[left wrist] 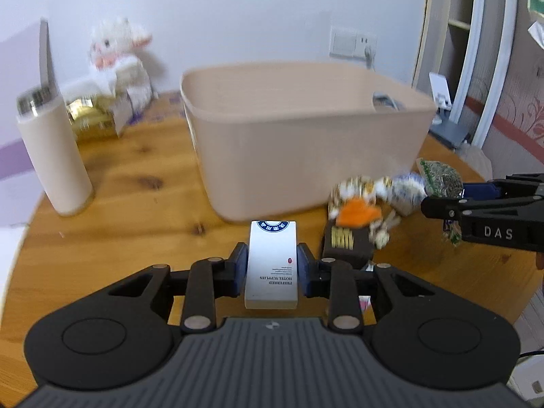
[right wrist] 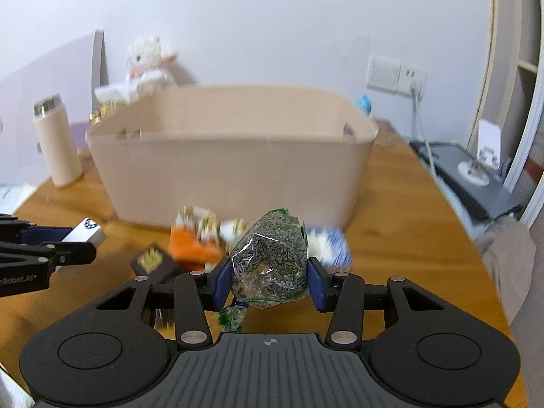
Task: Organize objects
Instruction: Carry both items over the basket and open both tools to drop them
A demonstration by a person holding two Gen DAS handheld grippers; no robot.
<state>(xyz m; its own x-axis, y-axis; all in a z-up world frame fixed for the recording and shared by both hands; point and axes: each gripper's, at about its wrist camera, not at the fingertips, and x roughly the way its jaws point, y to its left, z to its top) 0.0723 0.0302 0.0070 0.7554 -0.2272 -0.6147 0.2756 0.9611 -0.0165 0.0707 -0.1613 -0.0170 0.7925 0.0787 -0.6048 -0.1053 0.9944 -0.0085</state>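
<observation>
Left gripper (left wrist: 272, 265): jaws clamped on the two long sides of a small white rectangular cardboard box (left wrist: 272, 265) bearing a blue round emblem and printed text. The box is held above the round wooden bench (left wrist: 136, 197), just in front of the beige plastic storage tub (left wrist: 306, 142). In the right wrist view the same box (right wrist: 86, 233) projects from the left gripper (right wrist: 73, 238) at the left edge.

Right gripper (right wrist: 270, 278): jaws clamped on a clear plastic packet of dark dried herbs with green printed ends (right wrist: 270, 258), likewise held before the tub (right wrist: 231, 170). In the left wrist view this packet (left wrist: 440, 178) shows at the tip of the right gripper (left wrist: 442, 197).

On the bench (right wrist: 391, 224) between the two grippers, close to the tub's front wall, lies a cluster of items: an orange soft object (left wrist: 357, 216), a dark brown box with gold markings (left wrist: 346, 241), patterned wrapped packets (left wrist: 360, 188) and a blue-and-white wrapped packet (right wrist: 331, 246). All are blurred.

Left of the tub stands an upright cream cylindrical flask with a metal cap (left wrist: 51, 149). Behind it are gold-coloured packaging (left wrist: 90, 120) and a white plush toy (left wrist: 115, 57) against the wall. A white wall socket plate (right wrist: 396, 74) sits to the right.
</observation>
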